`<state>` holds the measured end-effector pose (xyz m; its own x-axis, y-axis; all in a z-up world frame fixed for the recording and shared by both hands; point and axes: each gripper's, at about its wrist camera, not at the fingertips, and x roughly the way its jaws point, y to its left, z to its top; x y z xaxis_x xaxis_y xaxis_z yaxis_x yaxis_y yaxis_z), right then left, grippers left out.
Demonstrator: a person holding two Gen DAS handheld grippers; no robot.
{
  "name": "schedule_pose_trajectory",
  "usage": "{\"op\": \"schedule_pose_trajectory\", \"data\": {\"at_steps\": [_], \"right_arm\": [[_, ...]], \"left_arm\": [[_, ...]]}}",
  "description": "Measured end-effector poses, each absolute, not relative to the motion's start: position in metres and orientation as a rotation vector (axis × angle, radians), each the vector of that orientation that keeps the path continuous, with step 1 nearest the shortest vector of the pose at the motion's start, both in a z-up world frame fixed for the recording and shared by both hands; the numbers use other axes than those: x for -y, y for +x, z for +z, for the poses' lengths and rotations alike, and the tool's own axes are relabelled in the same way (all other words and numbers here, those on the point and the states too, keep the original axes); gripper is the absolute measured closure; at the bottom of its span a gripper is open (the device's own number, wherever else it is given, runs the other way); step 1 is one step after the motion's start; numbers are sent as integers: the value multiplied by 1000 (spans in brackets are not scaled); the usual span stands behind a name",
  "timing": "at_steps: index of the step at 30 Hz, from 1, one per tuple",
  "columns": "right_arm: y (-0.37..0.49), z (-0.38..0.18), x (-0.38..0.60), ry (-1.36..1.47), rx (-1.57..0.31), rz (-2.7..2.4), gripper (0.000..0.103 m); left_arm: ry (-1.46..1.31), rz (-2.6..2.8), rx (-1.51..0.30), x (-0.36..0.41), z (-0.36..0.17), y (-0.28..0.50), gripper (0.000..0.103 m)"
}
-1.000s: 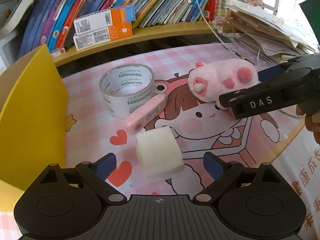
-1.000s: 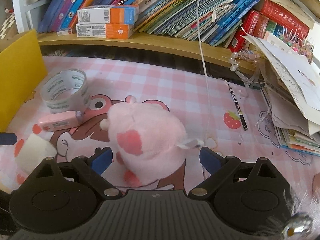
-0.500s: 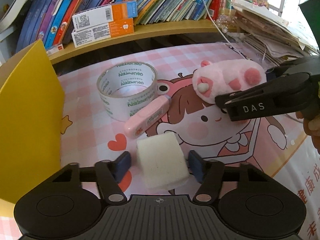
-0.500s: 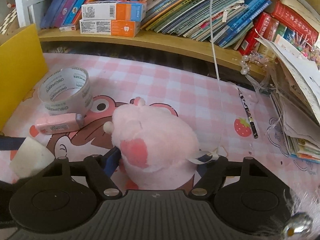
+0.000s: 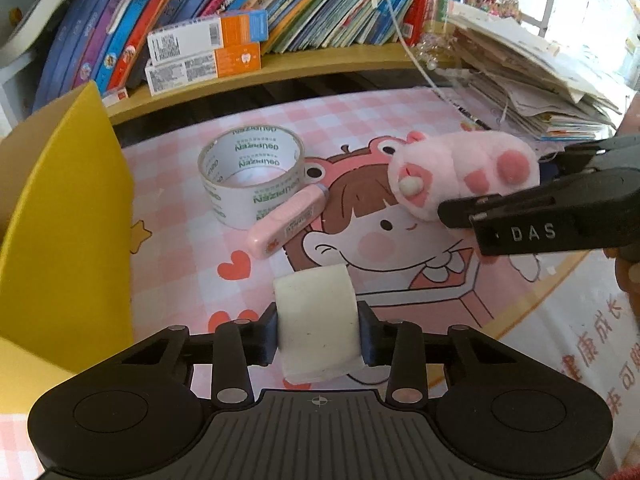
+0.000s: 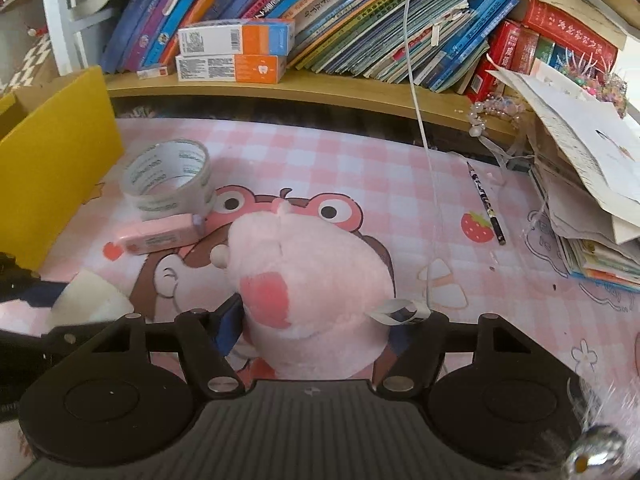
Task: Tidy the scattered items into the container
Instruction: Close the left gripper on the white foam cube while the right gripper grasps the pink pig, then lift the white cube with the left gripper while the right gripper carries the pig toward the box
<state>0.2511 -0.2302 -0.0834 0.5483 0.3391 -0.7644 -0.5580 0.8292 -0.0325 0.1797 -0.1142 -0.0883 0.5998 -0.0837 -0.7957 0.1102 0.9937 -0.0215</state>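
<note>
My left gripper [image 5: 318, 338] is shut on a white foam block [image 5: 316, 320], held just above the pink mat. My right gripper [image 6: 312, 328] is shut on a pink plush toy [image 6: 304, 272]; it also shows in the left wrist view [image 5: 460, 176]. A clear tape roll [image 5: 252, 176] and a pink correction-tape case [image 5: 286, 226] lie on the mat between them; both also show in the right wrist view, the roll [image 6: 170, 180] and the case [image 6: 158, 236]. The yellow box [image 5: 68, 232] stands at the left.
A wooden shelf [image 6: 320, 92] with books and two orange-white cartons [image 5: 204, 52] runs along the back. A paper stack [image 6: 588, 200] sits at the right. A pencil [image 6: 486, 200] and a hanging white cable [image 6: 420, 120] are near it.
Both grippers have closed: the left on the foam block, the right on the plush toy. Both items now sit lifted between the fingers.
</note>
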Motion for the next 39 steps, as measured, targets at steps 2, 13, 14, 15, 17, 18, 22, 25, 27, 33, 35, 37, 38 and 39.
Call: {"op": "schedule_pose_trajectory", "data": {"at_steps": [2,13,14,15,17,18,22,25,27,33,35,37,38,39], "right_arm": [[243,-79,233,-287,-830,543,37],[197,-51,238,-279,-802,542,36],[192,-49,238,-280,-798,539,36],[187,-46,238,-282,-794,537,36],[177,-40,238,-289,-784,534,36],[172,-38,237,-292,-780,531,36],[153,-29,233,-305,-769,518,36],[140,-24,227,-308,-765,507,36],[132,-20,223,-305,-763,499,36],[111,-15,207,-281,-760,475,36],[106,-14,199,-276,-758,475,36],[100,-12,189,-273,-751,481,36],[97,-11,184,-274,-747,484,36],[94,-10,180,-275,-743,488,36]], "left_arm": [[34,-115,-902,115,-82,173,67],[42,-135,-753,109,-40,131,68],[43,-138,-737,108,-37,127,68],[43,-140,-722,108,-33,123,68],[42,-145,-694,105,-27,114,68],[39,-148,-682,103,-25,110,68],[24,-155,-650,93,-19,96,68],[15,-158,-642,84,-16,86,68],[16,-160,-640,77,-13,79,68],[30,-174,-642,54,-9,60,68],[37,-174,-632,45,-6,55,68],[42,-173,-620,37,-3,50,68],[43,-171,-614,32,-2,48,68],[44,-169,-607,27,0,45,68]]}}
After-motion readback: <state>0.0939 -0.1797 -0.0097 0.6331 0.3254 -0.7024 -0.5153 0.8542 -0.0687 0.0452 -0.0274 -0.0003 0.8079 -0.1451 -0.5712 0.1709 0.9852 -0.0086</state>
